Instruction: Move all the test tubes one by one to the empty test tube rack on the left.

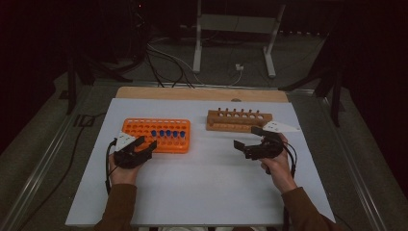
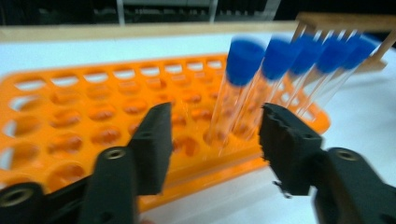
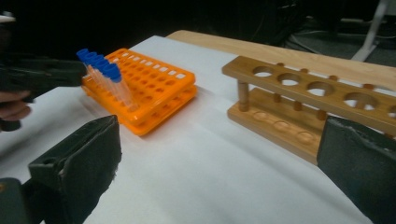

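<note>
Just beyond the left tongs point(image 2: 212, 140) stands a row of blue-capped tubes point(image 2: 243, 88) in the orange rack point(image 2: 70, 112) — long axes near upright, the nearest tube lined up with the half-open, empty jaws. Right tongs point(image 3: 219, 168) gape wide over the desk point(image 3: 201, 154), nearer the wooden rack point(image 3: 303, 107) — well apart from the tubes.
</note>
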`<state>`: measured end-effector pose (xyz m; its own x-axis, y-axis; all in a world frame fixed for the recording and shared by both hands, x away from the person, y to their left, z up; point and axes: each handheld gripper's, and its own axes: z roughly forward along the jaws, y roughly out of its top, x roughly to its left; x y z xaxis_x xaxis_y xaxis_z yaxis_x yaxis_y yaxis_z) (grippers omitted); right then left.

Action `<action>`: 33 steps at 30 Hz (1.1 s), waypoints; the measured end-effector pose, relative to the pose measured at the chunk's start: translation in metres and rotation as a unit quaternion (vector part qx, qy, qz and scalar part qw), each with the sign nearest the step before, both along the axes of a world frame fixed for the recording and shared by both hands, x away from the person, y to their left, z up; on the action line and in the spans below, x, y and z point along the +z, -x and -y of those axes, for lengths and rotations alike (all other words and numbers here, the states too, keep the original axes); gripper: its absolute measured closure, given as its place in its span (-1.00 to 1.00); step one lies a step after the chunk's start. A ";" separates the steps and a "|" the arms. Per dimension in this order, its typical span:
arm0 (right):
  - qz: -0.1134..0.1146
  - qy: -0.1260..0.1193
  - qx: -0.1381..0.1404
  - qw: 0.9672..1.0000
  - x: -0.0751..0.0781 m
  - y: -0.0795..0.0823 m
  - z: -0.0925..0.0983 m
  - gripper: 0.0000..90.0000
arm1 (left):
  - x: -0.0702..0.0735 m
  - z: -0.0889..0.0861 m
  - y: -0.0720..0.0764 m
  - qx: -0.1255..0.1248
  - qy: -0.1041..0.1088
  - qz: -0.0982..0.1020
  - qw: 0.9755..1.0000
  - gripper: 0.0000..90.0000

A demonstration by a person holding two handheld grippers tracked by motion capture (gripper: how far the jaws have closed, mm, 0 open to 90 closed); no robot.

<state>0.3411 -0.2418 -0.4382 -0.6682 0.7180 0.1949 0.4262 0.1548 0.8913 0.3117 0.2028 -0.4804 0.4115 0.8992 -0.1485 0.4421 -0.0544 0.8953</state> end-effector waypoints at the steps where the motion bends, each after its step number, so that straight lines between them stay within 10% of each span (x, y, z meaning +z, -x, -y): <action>1: 0.004 0.007 -0.006 1.000 0.000 0.002 0.002 -1.00 | 0.003 -0.001 0.003 -0.002 0.001 0.007 1.000 -0.13; 9: 0.027 0.013 -0.033 0.999 -0.009 0.023 0.023 -1.00 | 0.023 -0.008 0.028 0.013 0.010 0.059 0.998 -0.51; 18: 0.039 -0.002 -0.055 0.998 -0.018 0.041 0.045 -1.00 | 0.024 -0.021 0.044 0.033 -0.008 0.057 0.998 -0.96; 33: 0.046 -0.017 -0.105 0.993 -0.031 0.062 0.082 -1.00 | 0.020 -0.045 0.064 0.064 0.006 0.067 0.996 -0.98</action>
<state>0.2795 -0.3240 -0.4690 -0.5198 0.8377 0.1674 0.3628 0.0390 0.9311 0.2478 0.2482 -0.4604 0.3106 0.9441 -0.1104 0.3207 0.0053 0.9472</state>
